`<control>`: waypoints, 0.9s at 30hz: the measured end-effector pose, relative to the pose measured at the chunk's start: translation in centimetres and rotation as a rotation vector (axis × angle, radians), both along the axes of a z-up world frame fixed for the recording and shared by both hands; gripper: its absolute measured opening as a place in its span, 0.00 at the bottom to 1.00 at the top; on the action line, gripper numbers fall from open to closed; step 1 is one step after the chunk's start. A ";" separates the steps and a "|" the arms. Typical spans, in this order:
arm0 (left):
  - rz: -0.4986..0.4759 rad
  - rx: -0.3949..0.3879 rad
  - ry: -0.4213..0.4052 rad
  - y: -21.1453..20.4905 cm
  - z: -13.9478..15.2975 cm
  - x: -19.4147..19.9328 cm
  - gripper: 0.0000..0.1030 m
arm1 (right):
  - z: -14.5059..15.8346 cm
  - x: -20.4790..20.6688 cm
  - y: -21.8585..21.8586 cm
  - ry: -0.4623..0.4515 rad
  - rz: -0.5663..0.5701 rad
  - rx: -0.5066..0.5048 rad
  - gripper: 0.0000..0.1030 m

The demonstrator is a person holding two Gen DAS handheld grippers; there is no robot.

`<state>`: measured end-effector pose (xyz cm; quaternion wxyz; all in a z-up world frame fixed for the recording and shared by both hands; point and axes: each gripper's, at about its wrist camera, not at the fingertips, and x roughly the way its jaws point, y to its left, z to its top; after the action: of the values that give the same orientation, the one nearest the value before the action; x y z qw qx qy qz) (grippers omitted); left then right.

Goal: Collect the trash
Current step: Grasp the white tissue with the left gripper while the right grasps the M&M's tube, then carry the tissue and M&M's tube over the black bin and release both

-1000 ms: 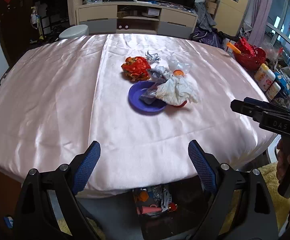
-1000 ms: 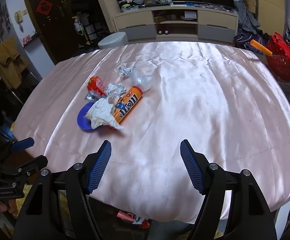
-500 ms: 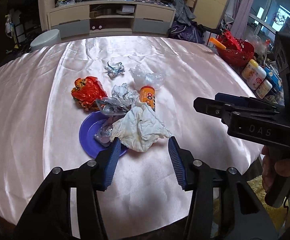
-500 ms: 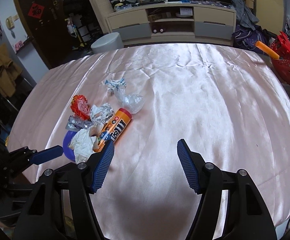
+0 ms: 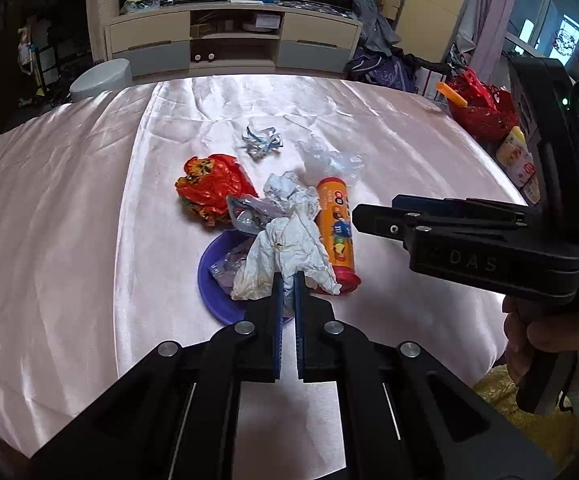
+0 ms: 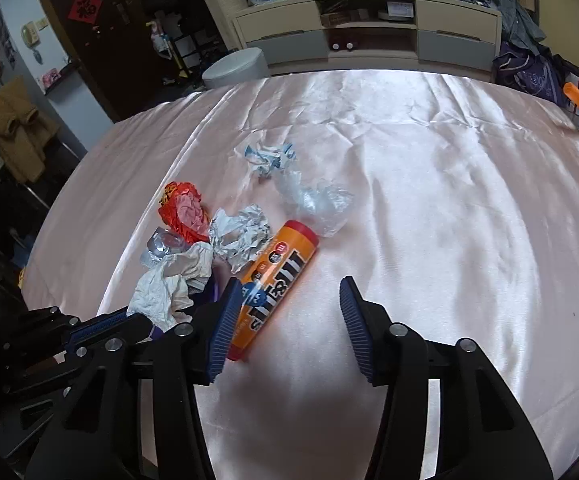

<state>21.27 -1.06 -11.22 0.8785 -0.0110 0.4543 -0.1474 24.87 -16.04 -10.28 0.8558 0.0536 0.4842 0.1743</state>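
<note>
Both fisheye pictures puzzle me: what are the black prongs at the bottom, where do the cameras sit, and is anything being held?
The prongs are handheld two-finger grippers, one per hand, each carrying a camera looking along its fingers. In the left camera's picture, the left gripper is pinched shut on a crumpled white tissue over a purple plate. The right gripper is open and holds nothing; an orange candy tube lies by its left finger. On the pink tablecloth also lie a red wrapper, crumpled foil and clear plastic.
</note>
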 end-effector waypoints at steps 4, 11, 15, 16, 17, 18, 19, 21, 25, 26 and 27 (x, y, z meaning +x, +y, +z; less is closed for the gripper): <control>0.013 -0.007 0.000 1.0 -0.1 0.0 0.04 | -0.8 0.5 1.3 0.025 0.013 0.031 0.35; 0.022 -0.017 -0.012 1.6 0.2 -0.2 0.04 | -1.1 1.0 2.9 0.030 0.027 0.004 0.35; 0.034 -0.033 -0.033 2.0 0.9 -0.4 0.04 | -2.4 1.8 2.9 0.103 0.022 0.042 0.42; 0.034 -0.035 -0.037 2.1 1.1 -0.5 0.04 | -2.4 1.7 2.9 0.103 0.016 0.045 0.41; 0.034 -0.036 -0.041 2.1 1.2 -0.6 0.04 | -2.3 1.6 3.1 0.095 0.021 0.024 0.41; 0.034 -0.037 -0.044 2.1 1.3 -0.7 0.04 | -2.3 1.4 3.2 0.088 0.024 0.010 0.41; 0.035 -0.037 -0.046 2.1 1.4 -0.8 0.04 | -2.3 1.1 3.3 0.085 0.028 0.003 0.41; 0.036 -0.038 -0.052 2.1 1.7 -1.0 0.04 | -2.3 0.6 3.5 0.085 0.039 0.000 0.39; 0.031 -0.042 -0.071 1.8 2.6 -1.8 0.04 | -1.7 -1.3 3.1 0.067 0.070 -0.013 0.33; 0.028 -0.042 -0.078 1.7 2.9 -2.1 0.03 | -1.5 -1.7 2.9 0.059 0.070 -0.011 0.32; 0.025 -0.041 -0.084 1.6 3.2 -2.3 0.04 | -1.2 -2.2 2.5 0.052 0.067 -0.006 0.32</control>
<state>18.93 0.51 -8.03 0.8982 -0.0283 0.4137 -0.1459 22.65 -13.51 -11.45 0.8367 0.0395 0.5084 0.1999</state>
